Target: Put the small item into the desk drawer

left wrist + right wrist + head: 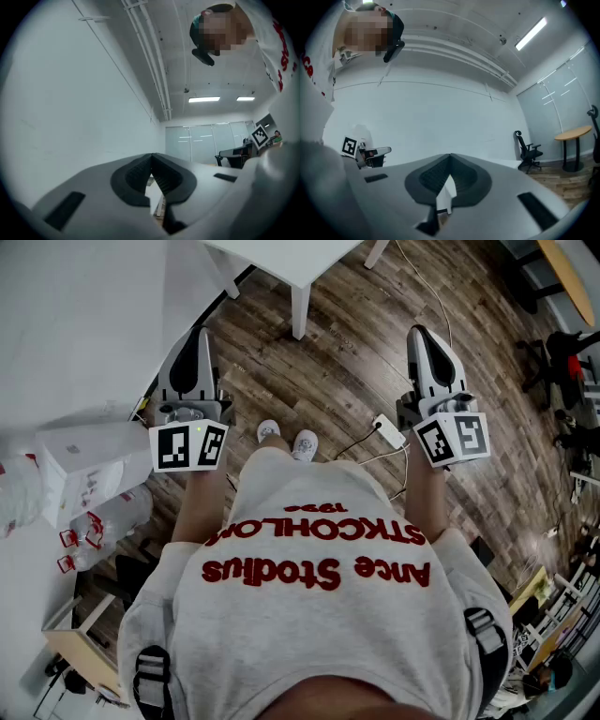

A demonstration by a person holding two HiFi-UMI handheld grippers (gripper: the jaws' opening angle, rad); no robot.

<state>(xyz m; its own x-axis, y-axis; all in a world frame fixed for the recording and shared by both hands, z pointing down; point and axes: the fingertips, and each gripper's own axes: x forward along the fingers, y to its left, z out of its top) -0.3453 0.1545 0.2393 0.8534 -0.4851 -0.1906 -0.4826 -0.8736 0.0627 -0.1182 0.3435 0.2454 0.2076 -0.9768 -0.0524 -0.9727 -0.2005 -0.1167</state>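
No small item and no drawer show in any view. In the head view I hold both grippers out level in front of my body, over a wooden floor. My left gripper (192, 336) points toward the white desk (281, 261), whose leg (300, 311) stands just ahead. Its jaws meet at the tips with nothing between them (151, 157). My right gripper (422, 334) is also shut and empty, its tips touching (450, 157). Both gripper views look out at white walls and the ceiling.
A white box (89, 465) and plastic water bottles (94, 521) lie at my left by the wall. A power strip (387, 430) with cables is on the floor near my right foot. Office chairs (562, 362) stand far right, and a wooden piece (80, 643) sits at the lower left.
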